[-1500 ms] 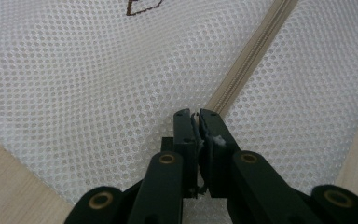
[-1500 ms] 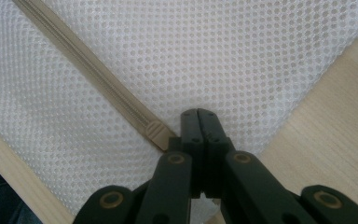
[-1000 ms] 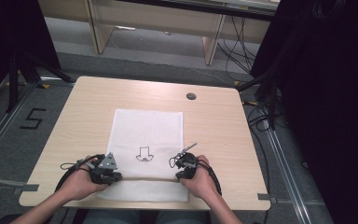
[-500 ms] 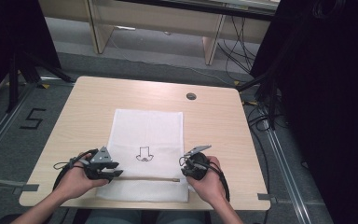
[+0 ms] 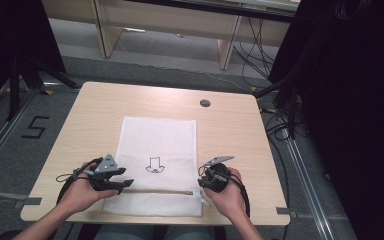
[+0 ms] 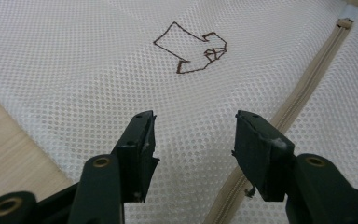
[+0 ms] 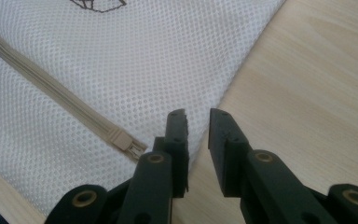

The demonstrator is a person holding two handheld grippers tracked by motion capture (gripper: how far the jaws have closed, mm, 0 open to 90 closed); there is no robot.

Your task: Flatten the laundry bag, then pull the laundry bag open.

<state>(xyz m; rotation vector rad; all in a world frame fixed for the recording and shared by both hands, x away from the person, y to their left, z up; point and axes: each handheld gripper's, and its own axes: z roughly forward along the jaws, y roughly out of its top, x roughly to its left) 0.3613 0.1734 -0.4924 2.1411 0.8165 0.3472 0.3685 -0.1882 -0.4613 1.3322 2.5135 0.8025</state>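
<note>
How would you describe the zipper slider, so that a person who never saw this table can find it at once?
On the wooden table lies a white mesh bag with a brown arrow drawing. A beige zipper crosses its near part. The zipper slider sits at the end beside the right gripper, a small beige block, the one solid piece on the mesh.

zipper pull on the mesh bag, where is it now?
The zipper pull sits at the zipper's end by the mesh bag's right edge, just left of the right tool in its own view, apart from its jaws.
</note>
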